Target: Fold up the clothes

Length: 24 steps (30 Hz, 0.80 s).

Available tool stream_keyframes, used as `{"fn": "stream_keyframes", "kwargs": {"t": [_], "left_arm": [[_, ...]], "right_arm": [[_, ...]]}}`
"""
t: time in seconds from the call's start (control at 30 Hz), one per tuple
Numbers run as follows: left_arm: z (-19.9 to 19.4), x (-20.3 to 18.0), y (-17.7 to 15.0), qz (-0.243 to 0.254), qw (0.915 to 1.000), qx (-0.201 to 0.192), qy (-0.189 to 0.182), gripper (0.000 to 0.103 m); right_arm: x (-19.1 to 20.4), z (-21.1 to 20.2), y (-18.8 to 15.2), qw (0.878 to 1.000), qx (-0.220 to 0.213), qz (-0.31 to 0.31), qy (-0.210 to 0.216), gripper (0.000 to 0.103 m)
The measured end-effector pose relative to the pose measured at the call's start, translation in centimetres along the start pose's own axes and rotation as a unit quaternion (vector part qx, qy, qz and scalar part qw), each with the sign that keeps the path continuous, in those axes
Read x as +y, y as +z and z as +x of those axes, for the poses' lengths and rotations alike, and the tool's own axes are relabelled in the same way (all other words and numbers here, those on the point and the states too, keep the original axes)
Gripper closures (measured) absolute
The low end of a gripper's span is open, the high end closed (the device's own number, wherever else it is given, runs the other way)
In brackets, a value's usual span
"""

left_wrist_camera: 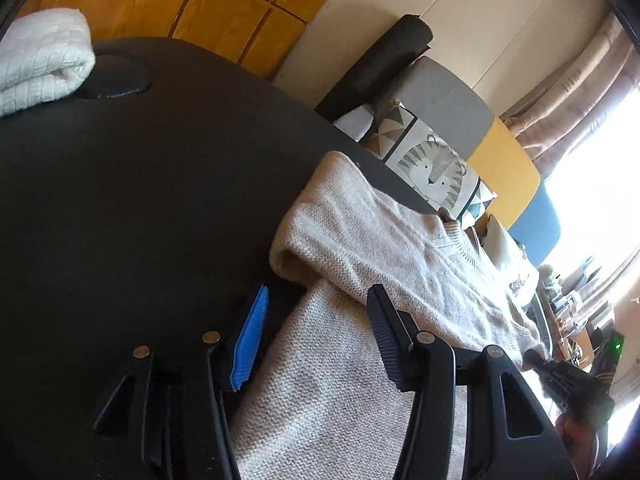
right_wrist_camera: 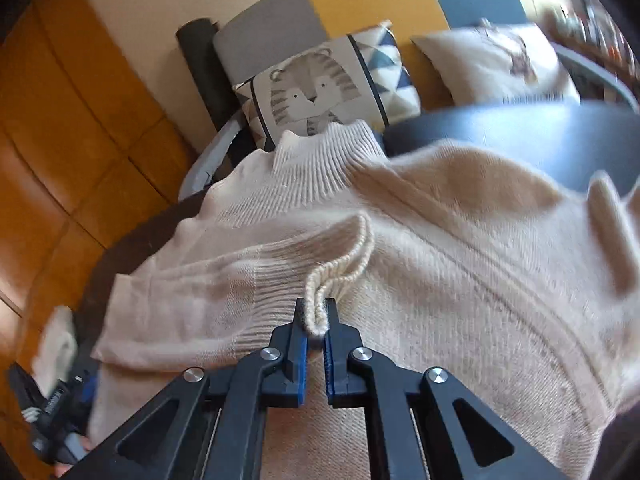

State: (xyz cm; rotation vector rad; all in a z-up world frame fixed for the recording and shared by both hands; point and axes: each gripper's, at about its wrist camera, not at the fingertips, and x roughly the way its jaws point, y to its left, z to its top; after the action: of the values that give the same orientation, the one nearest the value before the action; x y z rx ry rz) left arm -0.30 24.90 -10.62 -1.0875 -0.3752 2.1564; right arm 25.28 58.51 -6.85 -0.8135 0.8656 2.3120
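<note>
Evidently right gripper point(right_wrist_camera: 316, 322) is pinching the sleeve cuff point(right_wrist_camera: 336, 268), for folding across the sweater point(right_wrist_camera: 460, 264) ahead; left gripper point(left_wrist_camera: 316, 320) is hovering open, sweater beneath.

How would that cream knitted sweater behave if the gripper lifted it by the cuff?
The cream knitted sweater would probably droop and trail: it already lies in soft folds. The ribbed cuff, pinched in the right gripper, bunches, so it likely stretches. Its fuzzy knit probably grips rather than slips.

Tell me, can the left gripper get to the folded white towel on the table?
Probably yes: the left gripper is open over the beige sweater, and only bare black table lies between it and the white towel.
</note>
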Motion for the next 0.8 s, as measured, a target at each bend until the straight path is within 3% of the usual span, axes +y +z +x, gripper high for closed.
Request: {"fn": "stream_keyframes", "kwargs": {"t": [0.2, 0.37, 0.5, 0.6, 0.7, 0.8], "left_arm": [[-0.1, 0.3, 0.0, 0.002, 1.0, 0.001, 0.0, 0.048], [0.0, 0.2, 0.0, 0.005, 1.0, 0.001, -0.003, 0.045], [0.1, 0.0, 0.0, 0.008, 1.0, 0.002, -0.001, 0.044], [0.2, -0.3, 0.0, 0.013, 0.9999, 0.005, 0.007, 0.044], [0.5, -1.5, 0.4, 0.036, 0.998, 0.021, 0.047, 0.044], [0.5, -3.4, 0.8, 0.102, 0.9825, 0.017, 0.155, 0.044]], "right_arm": [[-0.6, -2.9, 1.5, 0.996, -0.074, -0.004, -0.055, 0.099], [-2.6, -1.5, 1.4, 0.997, -0.045, 0.018, -0.055, 0.099], [-2.7, -0.4, -0.3, 0.997, -0.03, -0.001, -0.064, 0.098], [-3.9, -0.1, -0.8, 0.998, -0.029, 0.028, -0.051, 0.091], [-4.9, 0.0, -1.1, 0.998, -0.031, 0.051, -0.031, 0.091], [-4.7, -0.1, -1.1, 0.998, -0.034, 0.046, -0.036, 0.091]]}}
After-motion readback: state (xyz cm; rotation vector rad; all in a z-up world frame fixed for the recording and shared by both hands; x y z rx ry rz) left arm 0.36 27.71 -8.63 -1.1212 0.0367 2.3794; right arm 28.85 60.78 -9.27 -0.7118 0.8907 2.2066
